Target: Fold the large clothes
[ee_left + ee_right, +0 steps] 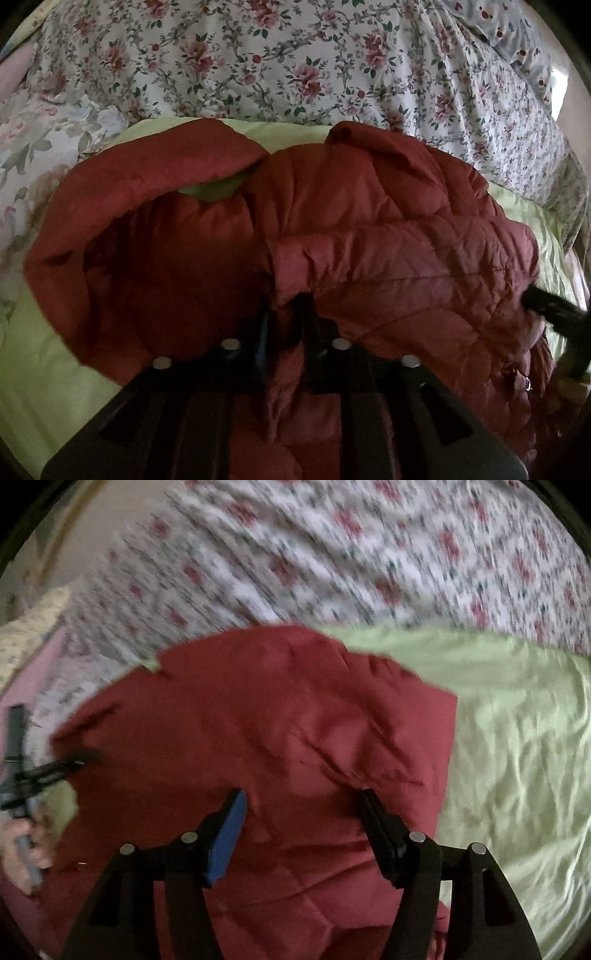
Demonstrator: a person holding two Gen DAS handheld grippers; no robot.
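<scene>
One jacket (369, 229), dark red and quilted, lay in the middle of both views on a pale green sheet (517, 738). In the left wrist view its sides were already turned in over the body, so the first folds looked done, but the bundle was still puffy and loose. I judged that the task was about half finished: the jacket must still be folded across and pressed flat.

The left gripper (286, 314), at the bottom centre of its view, had its jaws close together, and a ridge of red cloth was pinched between them. In the right wrist view this gripper (79, 760) showed at the left edge, held by a hand (26, 849).

The right gripper (299, 797) stood with its jaws well apart over the jacket at the lower middle. The cloth lay under them, not between the pads (225, 842), so it held nothing. This view was blurred.

The surface was a bed. A floral cover (258, 62) filled the upper part of both views, and a pink cloth (33, 672) showed at the left edge. Of the room, only a little plain wall (122, 513) was visible at the upper left.
</scene>
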